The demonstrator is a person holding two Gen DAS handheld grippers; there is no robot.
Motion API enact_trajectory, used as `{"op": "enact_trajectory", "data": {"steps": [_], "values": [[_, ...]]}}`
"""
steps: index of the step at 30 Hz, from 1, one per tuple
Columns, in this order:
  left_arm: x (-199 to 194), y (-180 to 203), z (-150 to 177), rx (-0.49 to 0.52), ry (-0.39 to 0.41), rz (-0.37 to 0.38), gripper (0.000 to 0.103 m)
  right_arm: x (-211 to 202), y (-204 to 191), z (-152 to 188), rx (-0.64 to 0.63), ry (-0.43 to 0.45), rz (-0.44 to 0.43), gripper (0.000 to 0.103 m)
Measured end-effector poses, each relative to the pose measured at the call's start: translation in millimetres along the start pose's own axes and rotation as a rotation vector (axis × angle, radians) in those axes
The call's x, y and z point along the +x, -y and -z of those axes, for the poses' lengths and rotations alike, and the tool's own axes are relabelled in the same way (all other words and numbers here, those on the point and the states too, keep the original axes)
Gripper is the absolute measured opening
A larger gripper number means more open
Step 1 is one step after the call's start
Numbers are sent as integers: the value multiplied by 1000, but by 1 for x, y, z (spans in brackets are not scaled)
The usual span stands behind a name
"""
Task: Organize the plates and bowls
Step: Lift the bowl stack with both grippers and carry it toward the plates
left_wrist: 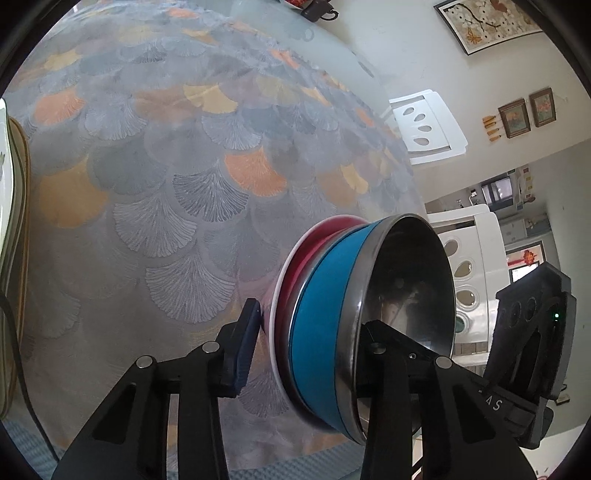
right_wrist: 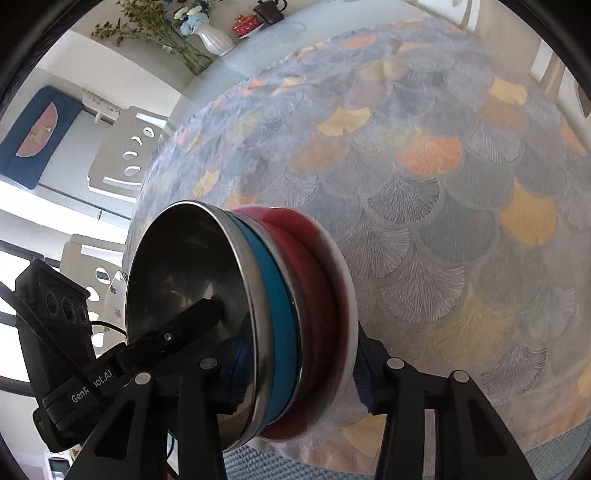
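Note:
A stack stands near the table edge: a steel bowl with a blue band sits on a red plate with a white rim. My left gripper has one finger under the plate and one inside the bowl, shut on the stack. My right gripper grips the same stack from the opposite side, one finger inside the bowl and one under the plate. Each view shows the other gripper's finger inside the bowl.
The table carries a cloth with a fan-leaf pattern. White chairs stand around it. A white vase with flowers, a dark teapot and a red dish sit at the far end.

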State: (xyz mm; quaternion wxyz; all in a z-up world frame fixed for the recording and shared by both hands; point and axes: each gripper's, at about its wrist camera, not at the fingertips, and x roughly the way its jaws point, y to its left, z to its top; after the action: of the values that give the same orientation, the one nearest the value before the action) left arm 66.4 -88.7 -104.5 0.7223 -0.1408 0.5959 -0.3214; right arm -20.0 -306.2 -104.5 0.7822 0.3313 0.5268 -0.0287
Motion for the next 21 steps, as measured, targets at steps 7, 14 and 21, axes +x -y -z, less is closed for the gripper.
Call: {"op": "enact_trajectory", "data": {"steps": [7,14,21], "values": [[-3,13,2,67,22,-72,35,-3,-10,3,-80,22,55,45],[-12,18,2,55,51,-77,34,-12,-19,1,-136,52,83,45],[-44,29,3,44,117,-79,33,-32,-33,-5,-137,61,52,45]]}}
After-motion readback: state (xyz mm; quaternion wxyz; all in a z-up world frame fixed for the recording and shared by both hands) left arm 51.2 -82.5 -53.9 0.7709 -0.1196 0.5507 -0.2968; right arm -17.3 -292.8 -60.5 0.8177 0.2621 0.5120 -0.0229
